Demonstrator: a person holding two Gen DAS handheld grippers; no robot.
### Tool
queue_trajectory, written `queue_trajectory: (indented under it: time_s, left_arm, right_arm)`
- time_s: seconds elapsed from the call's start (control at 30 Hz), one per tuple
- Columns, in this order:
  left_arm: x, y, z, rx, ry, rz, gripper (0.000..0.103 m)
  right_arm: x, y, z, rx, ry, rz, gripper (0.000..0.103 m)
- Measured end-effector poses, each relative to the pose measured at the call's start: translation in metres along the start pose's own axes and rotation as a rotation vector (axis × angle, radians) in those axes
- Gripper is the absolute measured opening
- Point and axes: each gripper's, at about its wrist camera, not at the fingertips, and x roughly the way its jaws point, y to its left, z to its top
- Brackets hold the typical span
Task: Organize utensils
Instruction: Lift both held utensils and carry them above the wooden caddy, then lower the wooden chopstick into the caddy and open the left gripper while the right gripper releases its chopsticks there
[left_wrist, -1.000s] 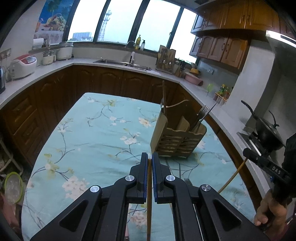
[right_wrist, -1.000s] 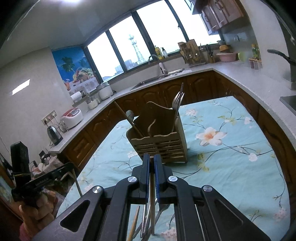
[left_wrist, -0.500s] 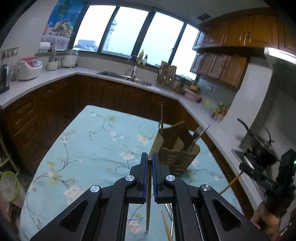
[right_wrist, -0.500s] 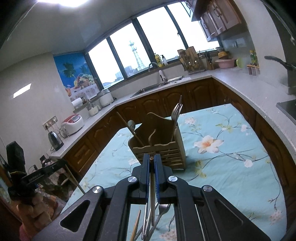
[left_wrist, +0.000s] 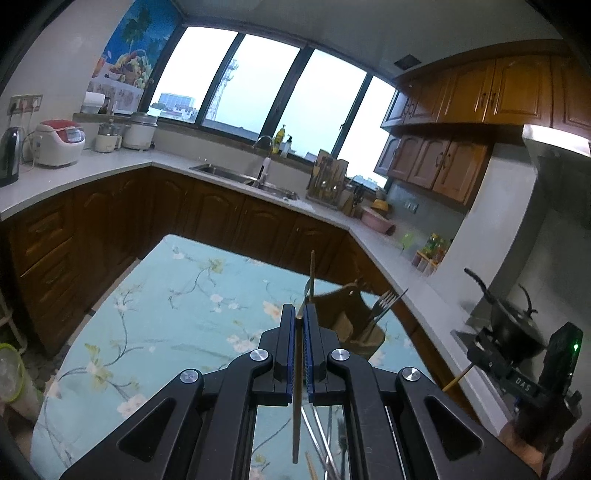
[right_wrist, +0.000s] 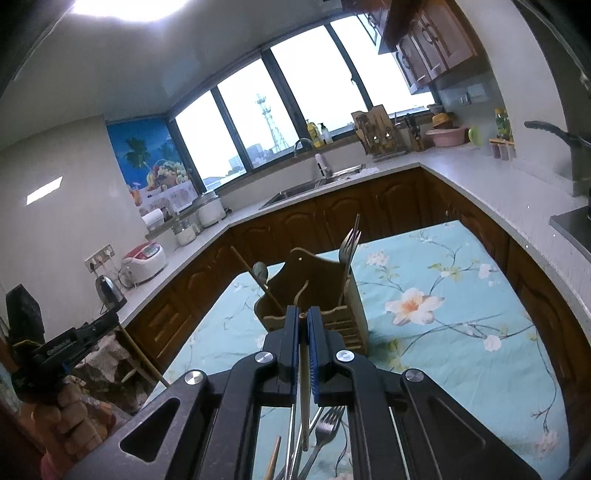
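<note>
Both grippers pinch a chopstick: left gripper (left_wrist: 299, 325) and right gripper (right_wrist: 303, 325), lower centre. Wooden utensil holder (right_wrist: 325, 295) stands mid-frame on the floral tablecloth (right_wrist: 443, 314). Loose cutlery (right_wrist: 317, 443) at the bottom edge is half hidden behind the fingers.

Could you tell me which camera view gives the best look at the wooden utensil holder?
The right wrist view: the wooden utensil holder stands largely unobstructed, showing its slatted front and fork. The left wrist view shows only part of it, behind the left gripper.
</note>
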Motion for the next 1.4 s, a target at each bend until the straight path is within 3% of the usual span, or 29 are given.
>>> queue_trajectory:
  time_s: [0.5, 0.93, 1.4]
  left_arm:
    - [0.042, -0.006, 0.028, -0.01, -0.119, -0.034, 0.003]
    - [0.116, 0.007, 0.043, -0.053, -0.182, -0.045, 0.003]
    - [0.179, 0.017, 0.023, -0.1, -0.182, -0.004, 0.003]
  right_arm:
    - [0.006, -0.008, 0.054, -0.007, -0.133, -0.01, 0.005]
    - [0.04, -0.02, 0.098, 0.024, -0.228, -0.013, 0.005]
    - [0.08, -0.032, 0.097, -0.004, -0.243, -0.056, 0.005]
